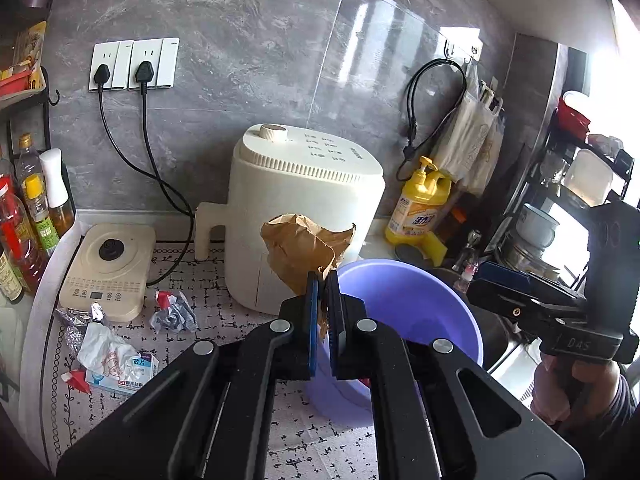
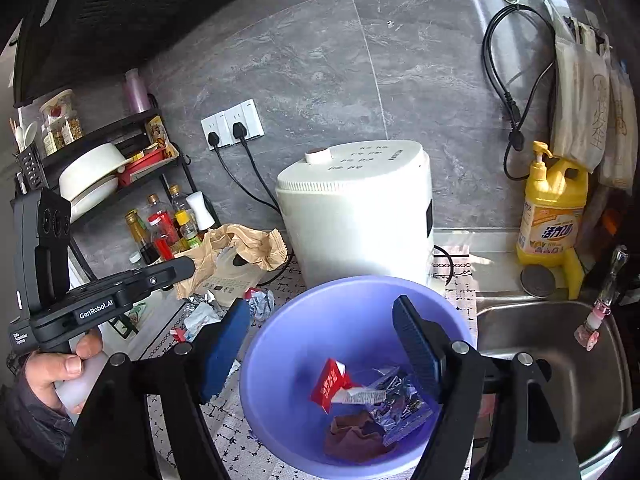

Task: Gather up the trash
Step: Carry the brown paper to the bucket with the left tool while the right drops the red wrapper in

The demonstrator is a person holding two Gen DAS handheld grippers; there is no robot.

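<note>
Partly hidden, left claw (image 1: 323, 280) clenched on brown paper bag (image 1: 304, 246), right claw (image 2: 320, 344) released over purple basin (image 2: 280, 344).

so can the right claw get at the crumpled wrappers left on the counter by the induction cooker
Probably not directly. The right claw hangs open over the purple basin, while the wrappers lie beyond the basin's left rim, and the left claw, shut on the brown paper bag, sits between.

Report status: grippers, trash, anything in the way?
Left gripper shut on brown paper bag, near purple basin. Right gripper open over basin. More wrappers on counter. Path clear.
</note>
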